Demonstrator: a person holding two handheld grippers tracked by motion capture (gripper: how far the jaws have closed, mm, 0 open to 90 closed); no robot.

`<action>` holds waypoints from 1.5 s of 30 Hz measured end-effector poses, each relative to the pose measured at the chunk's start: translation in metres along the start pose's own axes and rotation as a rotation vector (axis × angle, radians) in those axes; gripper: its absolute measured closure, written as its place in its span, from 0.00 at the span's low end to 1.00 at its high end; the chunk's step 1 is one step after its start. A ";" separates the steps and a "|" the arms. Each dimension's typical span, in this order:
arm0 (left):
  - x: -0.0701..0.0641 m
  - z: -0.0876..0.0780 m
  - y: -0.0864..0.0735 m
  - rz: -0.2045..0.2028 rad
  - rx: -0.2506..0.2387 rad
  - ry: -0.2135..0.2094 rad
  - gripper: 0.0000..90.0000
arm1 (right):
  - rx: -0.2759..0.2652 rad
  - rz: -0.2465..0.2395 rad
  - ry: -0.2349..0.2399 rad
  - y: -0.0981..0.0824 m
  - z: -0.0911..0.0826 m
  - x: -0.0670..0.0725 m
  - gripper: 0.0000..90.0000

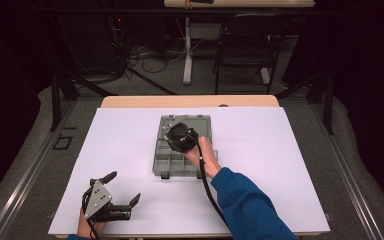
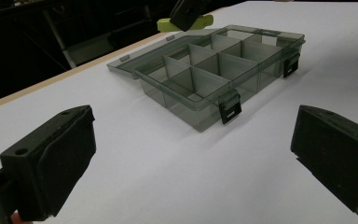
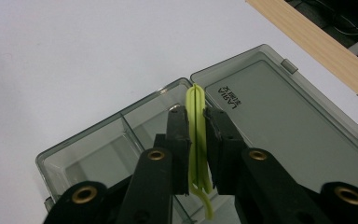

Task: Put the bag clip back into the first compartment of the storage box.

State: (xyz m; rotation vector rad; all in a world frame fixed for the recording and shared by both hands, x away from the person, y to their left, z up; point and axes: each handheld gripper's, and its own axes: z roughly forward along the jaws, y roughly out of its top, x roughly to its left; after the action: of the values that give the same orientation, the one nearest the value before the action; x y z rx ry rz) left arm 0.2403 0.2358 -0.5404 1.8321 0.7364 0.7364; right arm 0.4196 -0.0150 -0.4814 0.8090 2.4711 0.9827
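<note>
So my worktop (image 1: 130,150) is covered in white, and sitting around the middle of it, a bit toward the far edge, is the smoky grey compartment box (image 1: 182,152) with its lid (image 3: 289,116) flipped fully open and lying flat behind it. From the left claw's camera I can see the dividers splitting it into a bunch of cells, plus two black latches (image 2: 230,111) on the front wall. My right claw (image 1: 177,136) is hanging right over the box's far end, next to the hinge, and it's clamped down tight on a thin yellow-green elastic loop (image 3: 196,135), looks like a rubber band or hair tie, hard to say which from this angle. The loop stands pinched upright between the pads, its top poking out past the tips and its tail dangling below. My left claw (image 1: 122,192) is parked well away at the near-left corner of the worktop, spread wide with nothing in it, pointing toward the box.
</note>
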 end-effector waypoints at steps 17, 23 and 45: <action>0.000 0.000 0.000 -0.003 -0.002 0.002 0.00 | 0.030 0.017 0.001 0.006 0.009 -0.003 0.89; 0.000 -0.001 0.000 -0.004 -0.003 0.001 0.00 | 0.034 0.019 0.006 0.011 0.011 -0.001 0.89; 0.000 -0.001 0.000 -0.005 -0.007 0.004 0.00 | 0.079 0.044 0.023 0.023 0.021 0.006 0.89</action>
State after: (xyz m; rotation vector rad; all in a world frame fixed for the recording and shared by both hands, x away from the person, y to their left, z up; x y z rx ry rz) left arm 0.2398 0.2366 -0.5400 1.8228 0.7397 0.7387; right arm 0.4344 0.0129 -0.4805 0.8857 2.5361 0.9188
